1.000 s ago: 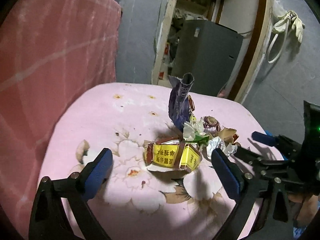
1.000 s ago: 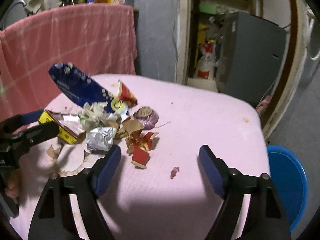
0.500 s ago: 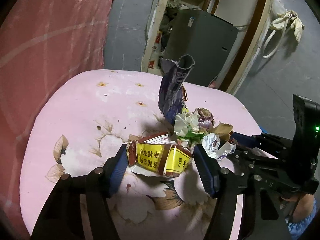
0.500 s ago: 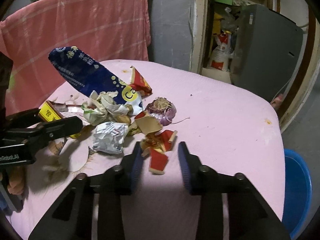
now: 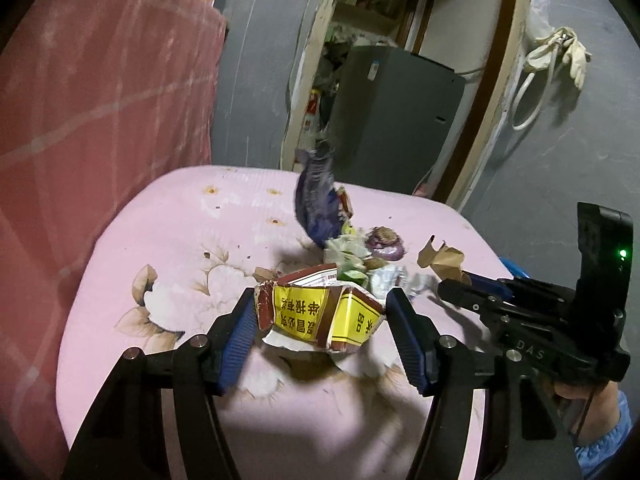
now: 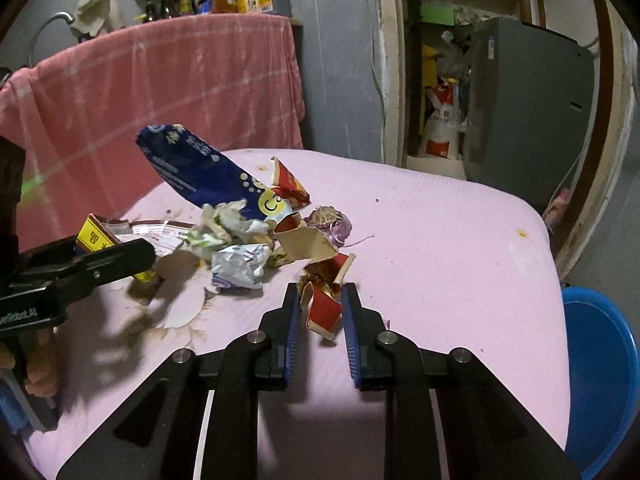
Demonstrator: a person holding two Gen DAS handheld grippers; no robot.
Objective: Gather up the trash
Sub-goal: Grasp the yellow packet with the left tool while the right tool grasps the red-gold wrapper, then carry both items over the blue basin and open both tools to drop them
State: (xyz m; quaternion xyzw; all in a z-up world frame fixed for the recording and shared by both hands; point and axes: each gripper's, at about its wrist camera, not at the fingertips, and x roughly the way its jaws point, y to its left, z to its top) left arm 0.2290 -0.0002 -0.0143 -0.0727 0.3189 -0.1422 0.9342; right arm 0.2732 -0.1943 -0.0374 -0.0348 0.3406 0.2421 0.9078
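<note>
A pile of trash lies on a pink flowered cloth (image 5: pixel 168 232). My left gripper (image 5: pixel 320 320) is shut on a crushed yellow and brown carton (image 5: pixel 316 314), held slightly off the cloth. My right gripper (image 6: pixel 322 314) is shut on a red and gold paper scrap (image 6: pixel 324 308); it also shows at the right of the left wrist view (image 5: pixel 472 284). Behind lie a blue snack bag (image 6: pixel 204 176), crumpled white wrappers (image 6: pixel 238 266), a brown card scrap (image 6: pixel 306 242) and a purple net ball (image 6: pixel 332 222).
A blue bin (image 6: pixel 596 364) stands on the floor at the right of the table. A pink towel (image 6: pixel 160 92) hangs behind on the left. A grey appliance (image 6: pixel 524 104) stands in the doorway beyond.
Both grippers closed from wide open: the left onto the yellow carton, the right onto the red paper scrap. The carton and scrap have lifted slightly.
</note>
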